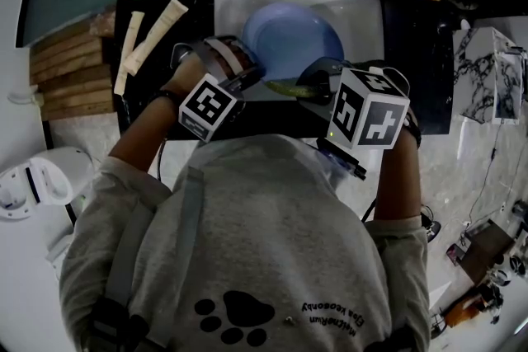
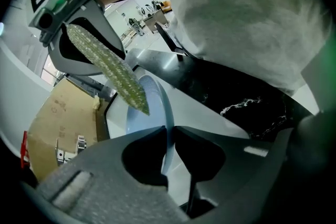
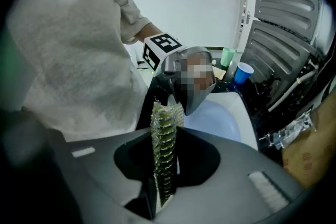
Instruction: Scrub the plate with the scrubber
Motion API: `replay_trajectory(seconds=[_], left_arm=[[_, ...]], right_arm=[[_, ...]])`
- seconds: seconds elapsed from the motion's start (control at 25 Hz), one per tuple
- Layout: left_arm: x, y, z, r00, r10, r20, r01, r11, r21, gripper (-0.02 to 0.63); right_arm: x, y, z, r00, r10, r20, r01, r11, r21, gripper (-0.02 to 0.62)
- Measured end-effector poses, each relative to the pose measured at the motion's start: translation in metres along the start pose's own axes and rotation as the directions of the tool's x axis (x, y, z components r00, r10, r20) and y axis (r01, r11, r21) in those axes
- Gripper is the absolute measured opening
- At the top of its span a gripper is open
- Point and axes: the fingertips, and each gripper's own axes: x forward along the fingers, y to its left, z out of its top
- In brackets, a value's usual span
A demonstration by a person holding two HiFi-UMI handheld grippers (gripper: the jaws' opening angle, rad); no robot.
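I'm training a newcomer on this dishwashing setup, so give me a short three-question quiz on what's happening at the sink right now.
1. True or false: the left gripper has its jaws closed on the rim of the plate.
2. What is clamped between the jaws of the right gripper?
A. a blue cup
B. the scrubber
C. a wooden board
3. Fill the gap: the plate is held over the white ____.

Key
1. True. The thin blue rim runs straight between the two jaw tips.
2. B. The green scrubber stands upright in the jaws.
3. sink.
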Motion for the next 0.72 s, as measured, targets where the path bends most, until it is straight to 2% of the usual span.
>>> replay_trajectory(seconds=[0.16,0.24,0.48,0.72], left_arm=[[0.008,0.002,-0.005,1.0,-0.014,0.002,0.014,0.999,-0.031,0.051],[0.015,0.005,-0.007,1.0,-0.017,0.002,0.017,0.999,-0.044,0.051],[0.041,0.011,-0.006,0.999,-0.037,0.022,0.039,0.997,-0.065,0.052],[0.066,0.01,-0.012,0.997,-0.07,0.027,0.072,0.992,-0.101,0.051]], right_arm=[[-0.017,-0.027,-0.005,0.982,-0.191,0.016,0.191,0.982,0.006,0.066],[-0.023,-0.038,-0.01,0.967,-0.252,0.029,0.252,0.967,0.027,0.066],[-0.022,-0.054,-0.024,0.938,-0.343,0.048,0.337,0.936,0.098,0.066],[-0.019,-0.062,-0.039,0.923,-0.381,0.048,0.369,0.915,0.166,0.066]])
